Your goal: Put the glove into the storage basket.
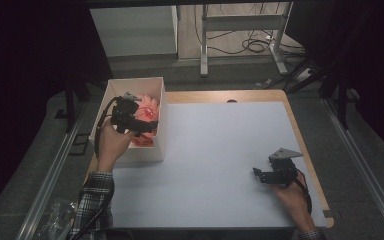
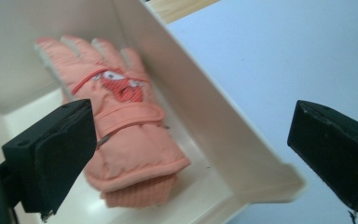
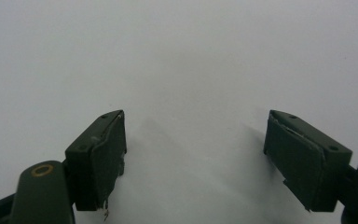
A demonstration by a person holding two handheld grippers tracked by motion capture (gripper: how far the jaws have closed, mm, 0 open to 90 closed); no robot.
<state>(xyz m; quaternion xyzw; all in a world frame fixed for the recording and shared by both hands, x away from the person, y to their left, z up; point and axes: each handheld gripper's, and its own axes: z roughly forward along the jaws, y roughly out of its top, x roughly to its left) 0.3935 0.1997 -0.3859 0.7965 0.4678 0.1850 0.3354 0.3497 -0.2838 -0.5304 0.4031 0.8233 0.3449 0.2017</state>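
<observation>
Jaws spread wide and empty, the left gripper (image 1: 147,125) hovers over the white box (image 1: 161,107) at the table's (image 1: 220,150) left edge, where the pink glove (image 2: 126,126) lies. The right gripper (image 1: 257,175), jaws also wide and empty, rests near the right edge.

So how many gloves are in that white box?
1 shows: a pink glove lying inside the white box at the table's left edge. Another could be hidden beneath it.
</observation>
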